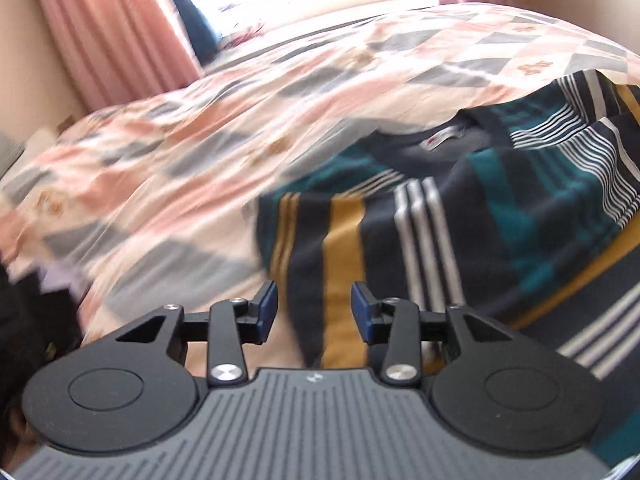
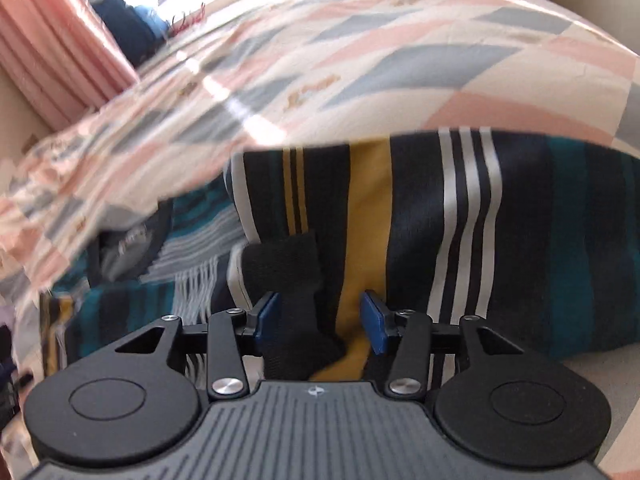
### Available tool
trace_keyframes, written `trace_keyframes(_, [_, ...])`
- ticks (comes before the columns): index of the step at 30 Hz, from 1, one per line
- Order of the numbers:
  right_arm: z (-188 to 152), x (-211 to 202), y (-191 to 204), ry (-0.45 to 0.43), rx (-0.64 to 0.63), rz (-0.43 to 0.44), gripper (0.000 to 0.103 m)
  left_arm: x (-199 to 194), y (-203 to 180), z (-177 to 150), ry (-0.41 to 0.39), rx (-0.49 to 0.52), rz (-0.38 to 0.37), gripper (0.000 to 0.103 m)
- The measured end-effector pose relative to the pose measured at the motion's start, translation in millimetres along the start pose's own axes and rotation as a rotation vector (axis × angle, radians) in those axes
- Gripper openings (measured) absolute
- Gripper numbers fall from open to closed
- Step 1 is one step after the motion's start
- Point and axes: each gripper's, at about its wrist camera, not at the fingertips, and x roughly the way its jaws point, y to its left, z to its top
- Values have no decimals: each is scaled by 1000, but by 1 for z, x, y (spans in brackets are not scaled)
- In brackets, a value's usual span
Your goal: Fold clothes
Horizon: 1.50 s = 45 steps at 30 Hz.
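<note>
A dark navy shirt [image 1: 460,216] with mustard, white and teal stripes lies rumpled on the bed, its collar label [image 1: 440,136] facing up. My left gripper [image 1: 314,310] hovers open over the shirt's near left part, above a mustard stripe, with nothing clamped. In the right wrist view the same shirt [image 2: 520,240] is spread wide. Its black ribbed cuff [image 2: 288,268] runs between the fingers of my right gripper [image 2: 320,320]. The blue pads [image 2: 374,322] stand apart and do not pinch the cloth.
The bed carries a quilt [image 1: 180,152] patterned in pink, grey and cream. Pink curtains [image 1: 100,28] hang by a bright window at the far side, with a dark blue bundle [image 2: 132,32] below it. Dark items [image 1: 24,320] sit at the left edge.
</note>
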Motion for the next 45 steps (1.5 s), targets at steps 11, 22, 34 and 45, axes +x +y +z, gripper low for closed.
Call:
trace_keyframes(11, [-8, -6, -4, -11, -34, -91, 21, 60, -53, 25, 55, 120, -84, 33])
trace_keyframes(22, [-32, -38, -45, -61, 180, -49, 47, 39, -87, 38, 61, 92, -150, 36])
trace_keyframes(34, [-68, -142, -258, -409, 812, -229, 67, -10, -70, 14, 243, -265, -265, 45])
trace_keyframes(45, [-10, -147, -176, -409, 457, -268, 7, -13, -17, -1, 325, -541, -268, 50])
